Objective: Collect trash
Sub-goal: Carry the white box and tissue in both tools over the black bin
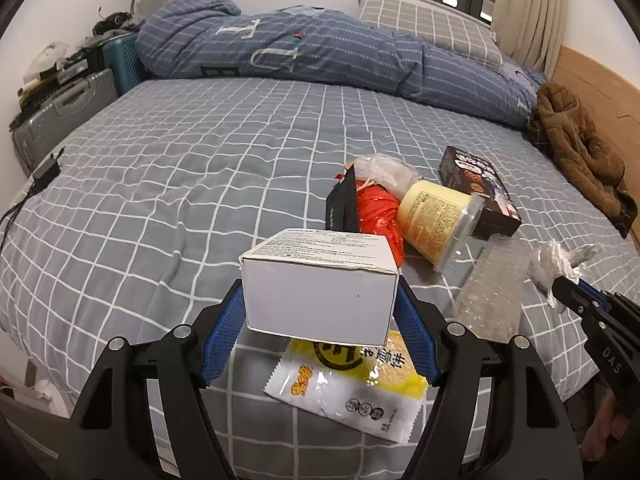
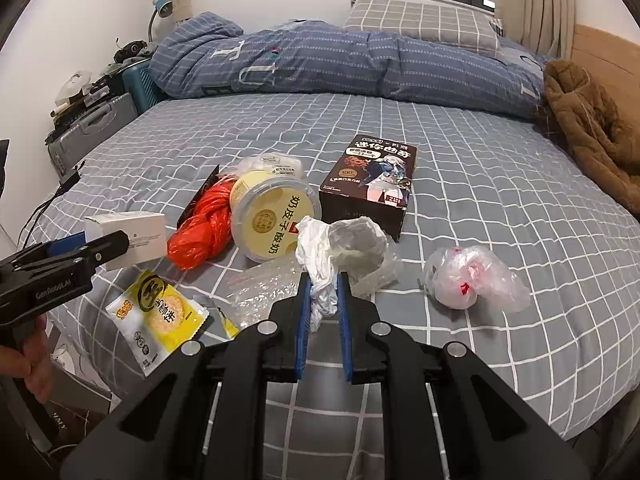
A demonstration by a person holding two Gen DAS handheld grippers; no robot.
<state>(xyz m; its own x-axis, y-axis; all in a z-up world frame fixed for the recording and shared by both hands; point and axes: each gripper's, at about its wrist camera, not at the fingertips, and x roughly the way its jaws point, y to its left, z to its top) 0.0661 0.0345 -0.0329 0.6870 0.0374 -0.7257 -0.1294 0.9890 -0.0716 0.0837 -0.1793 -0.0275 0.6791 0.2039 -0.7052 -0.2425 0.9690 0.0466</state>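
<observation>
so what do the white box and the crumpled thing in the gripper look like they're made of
White box: likely matte paperboard, with flat faces, crisp folded edges and printed text on top. Crumpled white wad, pinched in the right gripper: soft, wrinkled and slightly translucent, probably thin plastic film or tissue; the look leaves it open.

The left gripper [image 1: 320,300] clamps a white rectangular cardboard box [image 1: 320,286] between its blue-padded jaws, above a yellow-and-white snack wrapper [image 1: 352,394] on the grey checked bed [image 1: 180,184]. Beyond lie an orange plastic bag [image 1: 378,216] and a yellow yogurt tub [image 1: 434,216]; the right gripper [image 1: 560,286] pinches crumpled white plastic [image 1: 554,262].
</observation>
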